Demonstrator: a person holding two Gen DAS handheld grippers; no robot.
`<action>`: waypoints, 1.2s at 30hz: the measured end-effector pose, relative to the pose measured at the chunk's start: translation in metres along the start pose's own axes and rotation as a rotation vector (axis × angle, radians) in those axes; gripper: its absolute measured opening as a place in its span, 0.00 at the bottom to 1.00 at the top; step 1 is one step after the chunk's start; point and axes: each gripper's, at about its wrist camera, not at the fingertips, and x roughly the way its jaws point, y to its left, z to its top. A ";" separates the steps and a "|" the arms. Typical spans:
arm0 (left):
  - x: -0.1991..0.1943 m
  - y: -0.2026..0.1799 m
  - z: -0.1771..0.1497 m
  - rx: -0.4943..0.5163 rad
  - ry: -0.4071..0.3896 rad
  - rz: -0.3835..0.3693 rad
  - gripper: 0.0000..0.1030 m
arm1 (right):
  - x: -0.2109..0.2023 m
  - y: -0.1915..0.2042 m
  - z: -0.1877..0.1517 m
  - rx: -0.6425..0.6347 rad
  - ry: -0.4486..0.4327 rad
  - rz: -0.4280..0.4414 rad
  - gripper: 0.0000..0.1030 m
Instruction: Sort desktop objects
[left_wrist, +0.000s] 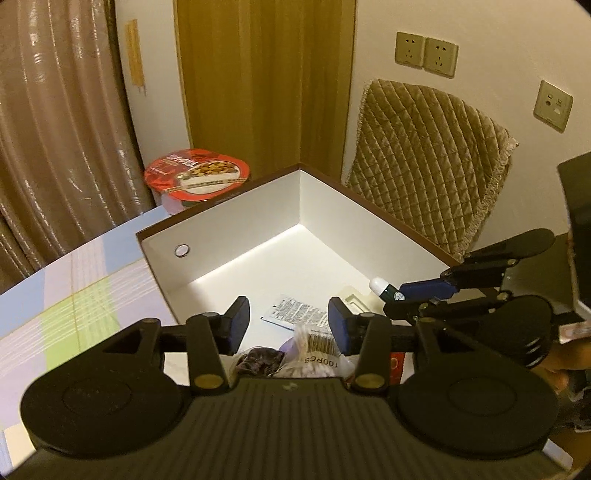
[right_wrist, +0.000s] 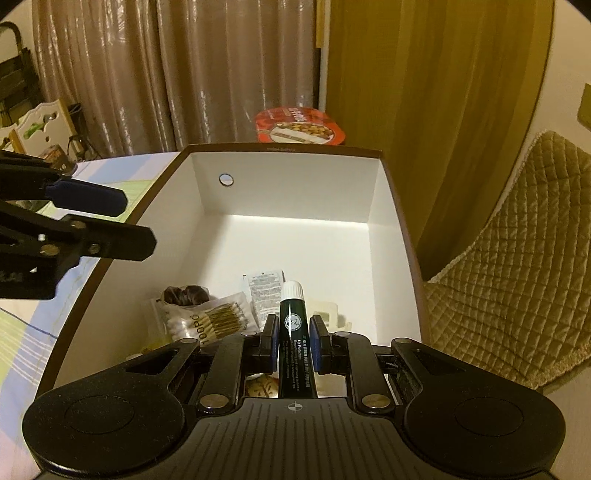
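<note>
The right gripper is clamped on a dark green lip balm tube, white cap forward, held above the open white box. The left gripper stands partly open with nothing between its pads, over the box's near corner. Below it a cotton swab pack, a dark bag and a printed sachet lie on the box floor.

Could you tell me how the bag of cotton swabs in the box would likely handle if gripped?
The cotton swab bag looks thin and crinkled, so probably floppy. Its contents suggest it's light. The glossy film may be somewhat slippery.
</note>
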 end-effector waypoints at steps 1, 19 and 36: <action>-0.001 0.001 0.000 -0.001 -0.001 0.002 0.40 | 0.001 0.000 0.001 -0.003 -0.003 0.001 0.15; -0.023 0.007 -0.010 -0.041 -0.013 0.027 0.49 | -0.007 0.010 0.006 -0.009 -0.060 0.046 0.16; -0.047 0.012 -0.032 -0.114 -0.021 0.093 0.86 | -0.062 0.008 0.000 0.045 -0.213 -0.007 1.00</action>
